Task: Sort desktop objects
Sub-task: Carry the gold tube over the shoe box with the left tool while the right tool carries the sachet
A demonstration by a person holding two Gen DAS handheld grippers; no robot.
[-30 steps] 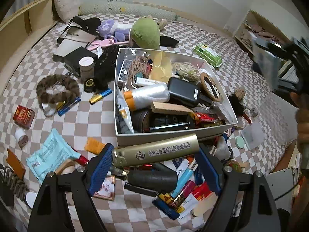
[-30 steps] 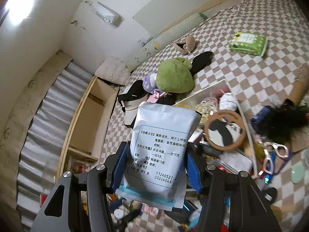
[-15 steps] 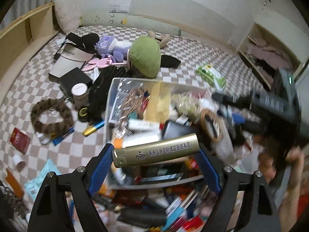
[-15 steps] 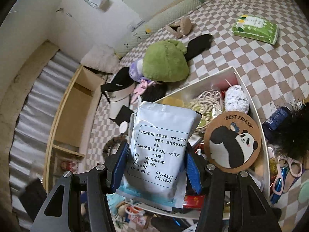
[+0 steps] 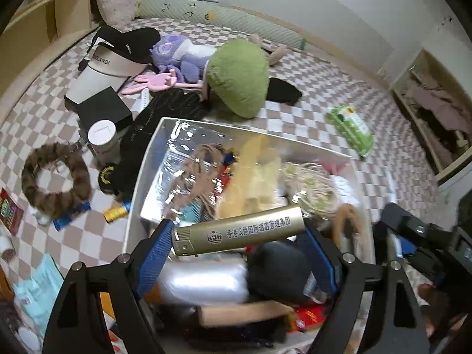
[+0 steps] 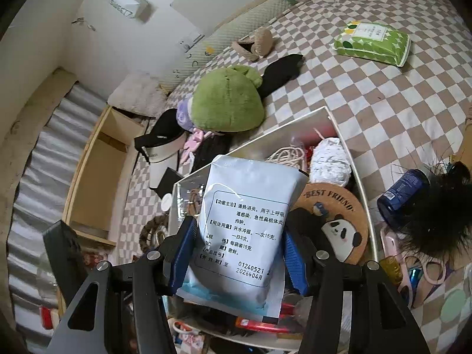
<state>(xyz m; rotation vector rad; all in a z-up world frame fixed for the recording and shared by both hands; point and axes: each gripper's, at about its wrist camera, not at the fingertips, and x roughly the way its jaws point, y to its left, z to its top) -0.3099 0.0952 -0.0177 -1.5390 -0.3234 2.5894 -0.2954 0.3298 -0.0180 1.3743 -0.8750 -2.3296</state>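
My left gripper (image 5: 237, 246) is shut on a gold lighter (image 5: 239, 231) with Chinese print, held crosswise over the white storage box (image 5: 141, 188). My right gripper (image 6: 239, 253) is shut on a white medicine pouch (image 6: 244, 224) with blue print, held upright over the same box (image 6: 362, 183). The box is crowded with cords, a foil bundle (image 6: 329, 159), a panda coaster (image 6: 336, 221) and other small items. The right gripper's body shows at the right edge of the left wrist view (image 5: 424, 244).
The box sits on a checkered bed cover. Around it lie a green plush (image 5: 239, 79), a purple plush (image 5: 177, 56), visor caps (image 5: 118, 56), a black box (image 5: 103, 112), a fur ring (image 5: 56, 177), a green tissue pack (image 6: 371, 42) and a blue bottle (image 6: 402, 191).
Both grippers have moved forward over the box, each still holding its item. The left one started in front of the box's near wall and now hangs above its contents.
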